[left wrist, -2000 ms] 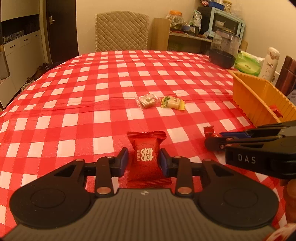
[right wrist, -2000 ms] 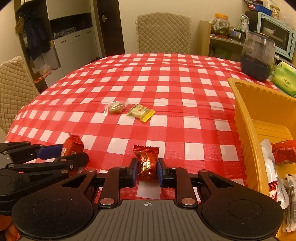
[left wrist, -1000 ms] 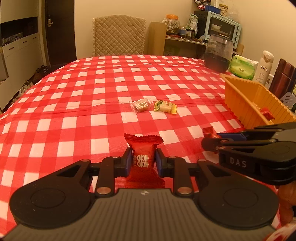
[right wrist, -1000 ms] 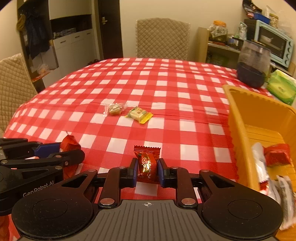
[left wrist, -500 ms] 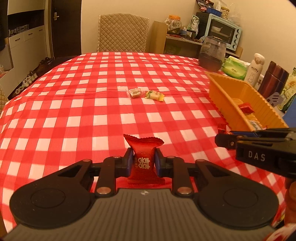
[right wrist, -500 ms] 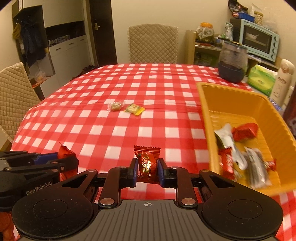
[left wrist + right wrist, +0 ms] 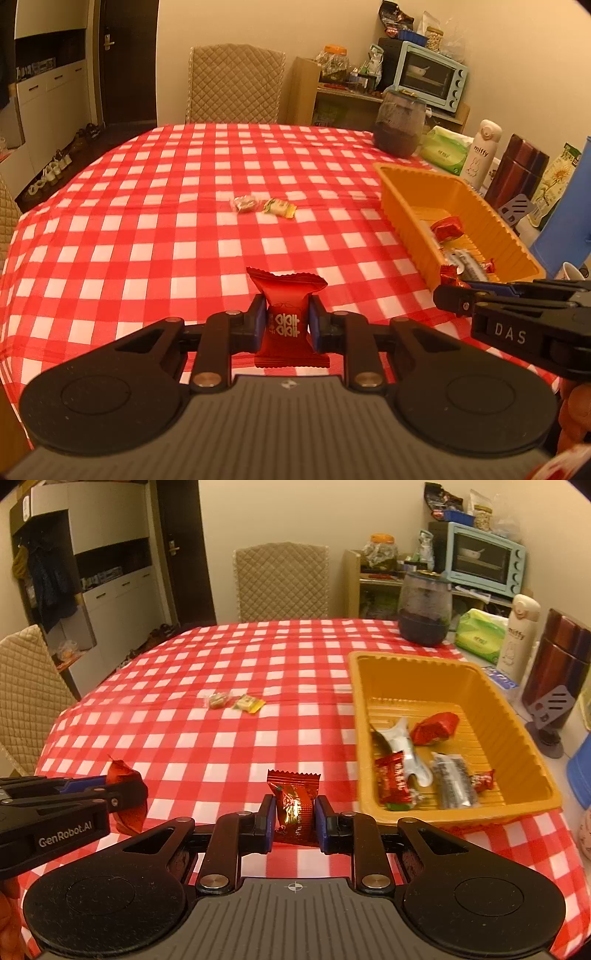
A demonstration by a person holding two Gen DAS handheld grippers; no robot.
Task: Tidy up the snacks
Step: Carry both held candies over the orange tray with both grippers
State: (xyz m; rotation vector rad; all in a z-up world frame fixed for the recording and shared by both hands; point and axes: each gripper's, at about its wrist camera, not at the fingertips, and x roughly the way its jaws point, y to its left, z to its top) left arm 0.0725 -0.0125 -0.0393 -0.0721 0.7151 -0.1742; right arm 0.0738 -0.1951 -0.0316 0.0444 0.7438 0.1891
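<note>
We are pinching a red candy packet [image 7: 286, 316] in the left gripper [image 7: 286, 325] at lower centre; the right gripper [image 7: 294, 818], marked "DAS", is clamping a red-gold sweet [image 7: 293, 805] left of the orange tray [image 7: 517, 753].

A dark glass jar [image 7: 424, 609] stands near a blue toaster oven [image 7: 484, 557] and quilted chair [image 7: 282, 583].

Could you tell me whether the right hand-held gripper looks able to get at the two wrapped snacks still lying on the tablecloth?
Probably not yet: the right hand-held gripper is shut on a red candy. The path to the two wrapped snacks looks unobstructed.
</note>
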